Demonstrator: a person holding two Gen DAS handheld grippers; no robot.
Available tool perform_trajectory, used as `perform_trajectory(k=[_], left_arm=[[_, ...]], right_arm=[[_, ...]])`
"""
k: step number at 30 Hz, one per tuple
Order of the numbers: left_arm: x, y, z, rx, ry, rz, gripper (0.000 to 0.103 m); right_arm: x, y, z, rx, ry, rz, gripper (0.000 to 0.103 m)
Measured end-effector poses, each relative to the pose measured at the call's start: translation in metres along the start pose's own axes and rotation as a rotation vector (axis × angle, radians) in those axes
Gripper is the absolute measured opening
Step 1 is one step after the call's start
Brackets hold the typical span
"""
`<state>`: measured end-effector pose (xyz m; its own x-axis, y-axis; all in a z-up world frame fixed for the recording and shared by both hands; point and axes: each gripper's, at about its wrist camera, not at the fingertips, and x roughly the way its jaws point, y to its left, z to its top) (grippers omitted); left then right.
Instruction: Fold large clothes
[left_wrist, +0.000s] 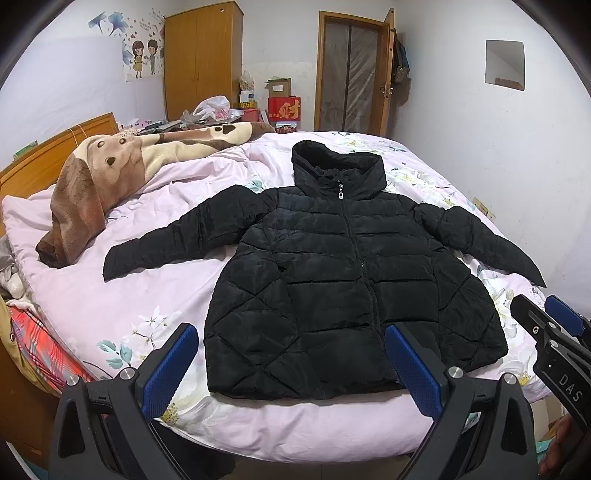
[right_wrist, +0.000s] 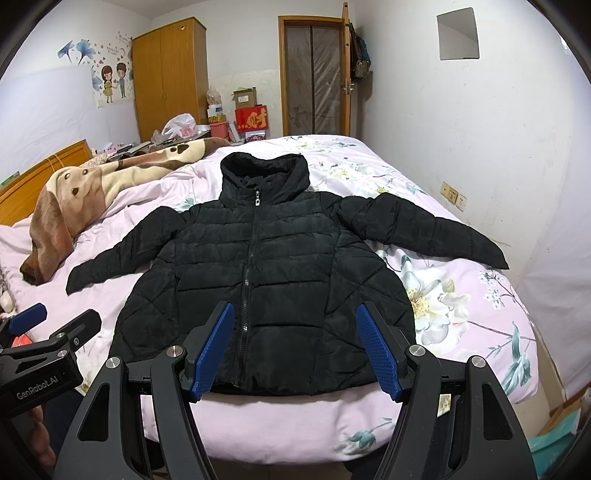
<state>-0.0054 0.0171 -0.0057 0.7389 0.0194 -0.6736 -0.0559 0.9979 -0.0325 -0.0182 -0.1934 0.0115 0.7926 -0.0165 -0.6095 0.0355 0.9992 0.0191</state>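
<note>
Lying flat and zipped on the floral bed (left_wrist: 110, 325), the black puffer jacket (left_wrist: 332, 277) has both sleeves spread wide — a layout that seems meant for folding. The left gripper (left_wrist: 291, 362) and right gripper (right_wrist: 295, 350) hover above its hem, jaws apart and holding nothing — probably poised to pick a first grasp.

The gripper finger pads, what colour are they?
Blue, textured pads; clearest in the right wrist view.

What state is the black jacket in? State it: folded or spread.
Spread. The black jacket lies flat on the bed, front up and zipped, both sleeves stretched out sideways and the hood laid above the collar. No fold is made yet.
</note>
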Motion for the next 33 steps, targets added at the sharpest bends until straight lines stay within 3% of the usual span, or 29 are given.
perform_trajectory(k=[25,33], left_arm=[[0.009,0.001,-0.004,-0.005,0.013,0.000,0.102],[0.032,0.012,-0.003,-0.032,0.050,-0.006,0.102]], right_arm=[[0.008,0.000,-0.005,-0.003,0.010,-0.004,0.069],[0.024,0.006,-0.001,-0.021,0.035,-0.007,0.069]])
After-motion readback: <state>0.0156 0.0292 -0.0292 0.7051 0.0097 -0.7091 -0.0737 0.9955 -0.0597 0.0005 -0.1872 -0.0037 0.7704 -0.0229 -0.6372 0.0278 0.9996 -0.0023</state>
